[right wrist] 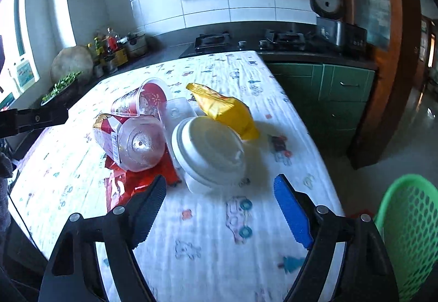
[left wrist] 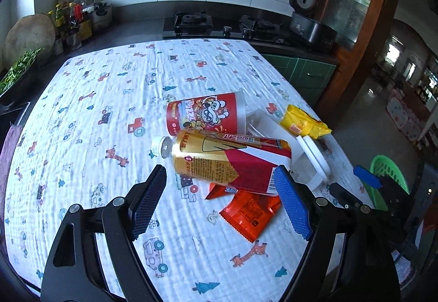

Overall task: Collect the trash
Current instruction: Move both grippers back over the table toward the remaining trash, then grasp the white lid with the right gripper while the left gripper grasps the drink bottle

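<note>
Both my left gripper (left wrist: 220, 189) and right gripper (right wrist: 220, 200) hang wide open, holding nothing. The trash lies heaped on the cartoon-print table (left wrist: 82, 115): a bottle (left wrist: 230, 159) over a red wrapper (left wrist: 250, 213), beside a cup (left wrist: 204, 113), white tub (right wrist: 208, 151) and yellow packet (right wrist: 227, 110). A green basket (right wrist: 410, 233) stands off the table's right edge, with a stove (left wrist: 221, 25) behind.

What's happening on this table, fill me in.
A person with a gripper in each hand is clearing trash off a cloth-covered table. Both grippers are open and hold nothing. The left gripper straddles a tipped-over bottle lying on a red wrapper. The right gripper faces a lidded white container. A cup and yellow bag wait; a green basket stands beside.
</note>
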### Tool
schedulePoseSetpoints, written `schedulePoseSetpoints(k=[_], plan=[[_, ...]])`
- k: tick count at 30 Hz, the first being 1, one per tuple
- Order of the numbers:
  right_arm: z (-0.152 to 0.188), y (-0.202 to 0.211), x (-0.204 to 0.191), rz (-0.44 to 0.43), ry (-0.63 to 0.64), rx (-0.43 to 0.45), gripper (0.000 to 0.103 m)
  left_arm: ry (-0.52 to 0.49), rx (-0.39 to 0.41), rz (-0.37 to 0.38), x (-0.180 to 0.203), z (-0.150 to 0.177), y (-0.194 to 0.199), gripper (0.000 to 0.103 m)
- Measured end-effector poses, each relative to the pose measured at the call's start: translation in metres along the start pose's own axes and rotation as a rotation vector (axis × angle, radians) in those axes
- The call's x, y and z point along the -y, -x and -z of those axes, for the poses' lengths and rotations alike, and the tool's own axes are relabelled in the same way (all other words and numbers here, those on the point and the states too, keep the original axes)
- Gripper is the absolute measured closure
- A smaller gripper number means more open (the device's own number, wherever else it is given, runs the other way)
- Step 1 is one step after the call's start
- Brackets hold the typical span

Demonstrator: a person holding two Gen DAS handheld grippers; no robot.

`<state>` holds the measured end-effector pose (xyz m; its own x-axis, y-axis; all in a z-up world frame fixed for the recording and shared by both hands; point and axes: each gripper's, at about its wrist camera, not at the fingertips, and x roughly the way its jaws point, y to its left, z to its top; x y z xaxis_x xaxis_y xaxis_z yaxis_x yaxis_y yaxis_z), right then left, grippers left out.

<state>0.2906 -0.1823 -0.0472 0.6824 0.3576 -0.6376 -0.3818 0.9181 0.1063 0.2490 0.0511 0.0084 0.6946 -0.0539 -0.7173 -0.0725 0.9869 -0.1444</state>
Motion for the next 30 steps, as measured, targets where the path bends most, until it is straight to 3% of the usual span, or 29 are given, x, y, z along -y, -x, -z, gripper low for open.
schedulePoseSetpoints(k=[6, 15, 23, 30], plan=[[-0.011, -0.023, 0.012, -0.097, -0.063, -0.041, 0.016, 0.039, -0.015, 0.006, -0.008, -0.003, -0.006, 0.023], [-0.014, -0.051, 0.039, -0.290, -0.210, -0.123, 0.013, 0.062, -0.024, -0.002, -0.009, -0.010, -0.019, 0.022], [-0.024, -0.053, 0.050, -0.362, -0.290, -0.094, 0.013, 0.057, -0.029, -0.005, -0.009, -0.010, -0.024, 0.022], [-0.023, -0.065, 0.063, -0.361, -0.379, -0.109, 0.018, 0.063, -0.032, -0.010, -0.013, -0.011, -0.026, 0.022]])
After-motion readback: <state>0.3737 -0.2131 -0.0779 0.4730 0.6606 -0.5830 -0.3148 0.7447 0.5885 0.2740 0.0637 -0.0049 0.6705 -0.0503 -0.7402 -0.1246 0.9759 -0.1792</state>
